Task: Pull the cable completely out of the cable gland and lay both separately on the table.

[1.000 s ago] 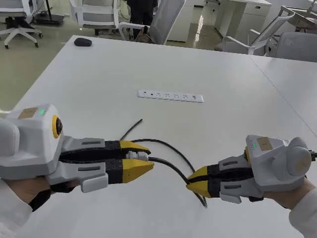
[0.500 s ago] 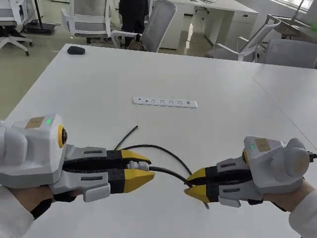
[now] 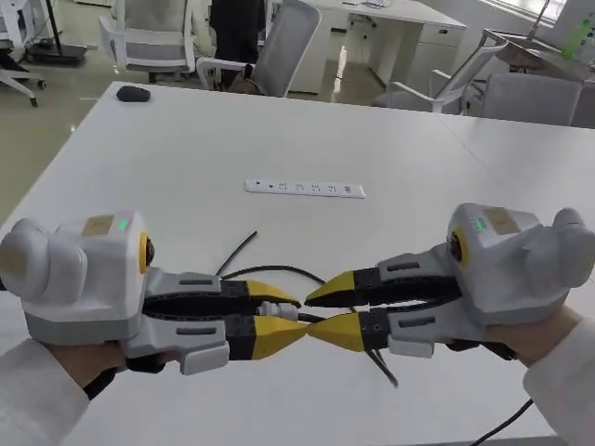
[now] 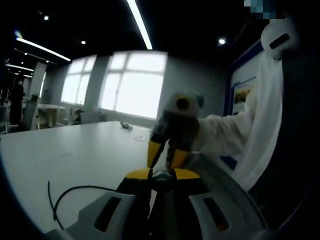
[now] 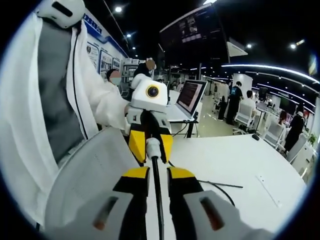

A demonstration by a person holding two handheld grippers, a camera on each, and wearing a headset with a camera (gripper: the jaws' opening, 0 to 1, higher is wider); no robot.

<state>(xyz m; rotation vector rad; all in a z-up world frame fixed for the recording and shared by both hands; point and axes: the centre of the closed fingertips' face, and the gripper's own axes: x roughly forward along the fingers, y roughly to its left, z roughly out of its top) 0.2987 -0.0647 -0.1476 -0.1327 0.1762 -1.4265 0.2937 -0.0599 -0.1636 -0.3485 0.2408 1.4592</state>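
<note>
Two claws meet tip to tip just above the white bench, near its front edge. On the left, the left claw is clamped on the pale gland and holds it off the surface. The black cable enters the gland and loops over the bench behind both claws. On the right, the right claw has its jaws parted. The cable runs between them, and a short length shows on the bench below that claw.

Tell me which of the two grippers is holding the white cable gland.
The left gripper: the white cable gland is pinched between its jaws. The right gripper has its jaws apart, the black cable running between them.
</note>
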